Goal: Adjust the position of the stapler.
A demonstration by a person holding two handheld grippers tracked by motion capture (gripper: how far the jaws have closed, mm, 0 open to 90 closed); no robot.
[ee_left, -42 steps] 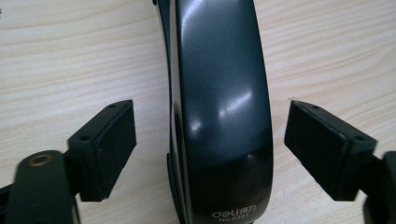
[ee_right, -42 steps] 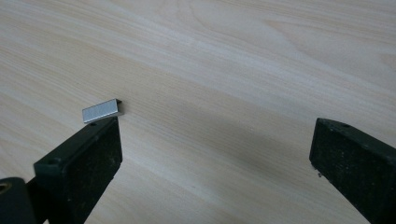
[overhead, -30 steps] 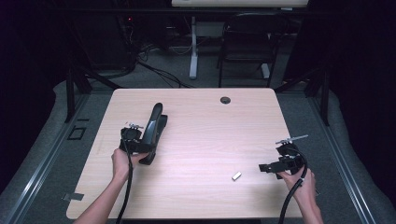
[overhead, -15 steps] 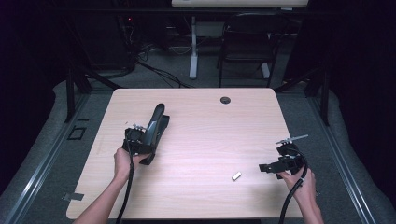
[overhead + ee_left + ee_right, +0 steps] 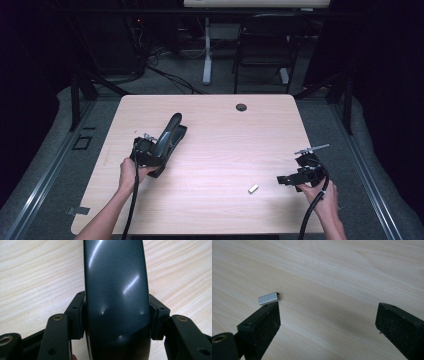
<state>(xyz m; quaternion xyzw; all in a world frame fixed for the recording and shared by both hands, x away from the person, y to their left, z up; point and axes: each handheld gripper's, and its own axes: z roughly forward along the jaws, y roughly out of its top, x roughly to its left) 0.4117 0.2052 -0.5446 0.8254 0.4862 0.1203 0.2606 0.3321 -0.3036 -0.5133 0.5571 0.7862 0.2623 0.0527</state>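
- The stapler (image 5: 169,140) lies on the table (image 5: 220,150) at its left side; its glossy, rounded body could slip or twist out of a grip set so far back.
- The left gripper (image 5: 117,315) has just been closing, and both pads now press the stapler's sides.
- The right gripper (image 5: 328,322) stands wide open, holding nothing; the staple strip (image 5: 269,298) lies just beyond one pad and could be knocked away.

No legible text, label, brand, number or sign found on any surface in the three views. Nothing further to record under this heading.
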